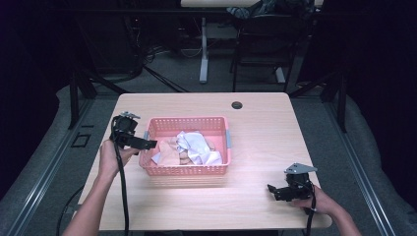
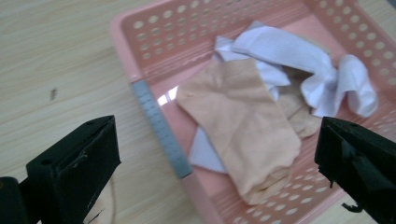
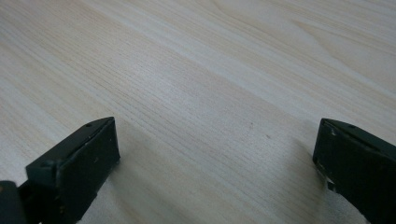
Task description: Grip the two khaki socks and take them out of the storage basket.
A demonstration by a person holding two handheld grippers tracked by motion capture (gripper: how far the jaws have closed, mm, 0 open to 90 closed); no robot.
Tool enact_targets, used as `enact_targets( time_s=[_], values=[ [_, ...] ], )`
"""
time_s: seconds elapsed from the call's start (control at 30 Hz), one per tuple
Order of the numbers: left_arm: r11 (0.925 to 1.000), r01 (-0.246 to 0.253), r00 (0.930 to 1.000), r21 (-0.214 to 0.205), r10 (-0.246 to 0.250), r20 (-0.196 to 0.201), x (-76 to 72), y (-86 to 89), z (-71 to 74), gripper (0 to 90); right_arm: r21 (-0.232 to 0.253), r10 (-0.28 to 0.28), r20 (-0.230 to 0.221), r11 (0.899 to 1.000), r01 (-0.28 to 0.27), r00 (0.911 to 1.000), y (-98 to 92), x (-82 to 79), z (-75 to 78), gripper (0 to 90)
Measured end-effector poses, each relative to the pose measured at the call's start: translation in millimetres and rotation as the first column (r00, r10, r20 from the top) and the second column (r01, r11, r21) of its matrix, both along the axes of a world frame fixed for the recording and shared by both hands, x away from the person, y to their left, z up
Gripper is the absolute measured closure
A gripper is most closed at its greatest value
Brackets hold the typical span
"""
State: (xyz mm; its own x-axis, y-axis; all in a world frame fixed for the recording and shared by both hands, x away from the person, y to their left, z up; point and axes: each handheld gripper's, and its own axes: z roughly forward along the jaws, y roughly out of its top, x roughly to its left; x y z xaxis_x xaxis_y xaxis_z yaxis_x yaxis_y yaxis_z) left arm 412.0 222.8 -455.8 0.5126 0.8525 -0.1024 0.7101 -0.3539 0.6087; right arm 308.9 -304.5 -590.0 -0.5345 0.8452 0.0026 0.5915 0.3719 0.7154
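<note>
Pink perforated basket, white cloth, peach cloth, pale woodgrain table

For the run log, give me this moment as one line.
left claw: open, at pink basket left rim | right claw: open, over bare table | basket: peach cloth, white cloths

A pale wood tabletop carries a pink basket; a cable hole lies beyond the basket.
</note>
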Motion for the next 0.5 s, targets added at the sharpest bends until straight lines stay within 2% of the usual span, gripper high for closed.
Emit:
enact_targets(
  time_s=[0.27,0.5],
  values=[
    [0.9996,0.019,0.9992,0.019,-0.018,-0.037,5.3,-26.0,-14.3,0.2,0.000,0.005,-0.002,1.000,-0.005,1.0000,-0.2,0.2,0.0,0.0],
    [0.9994,0.022,0.9965,0.028,-0.020,-0.081,12.1,-35.9,-25.8,0.3,-0.006,0.006,-0.004,1.000,-0.006,1.0000,-0.5,0.2,0.4,0.0]
  ],
)
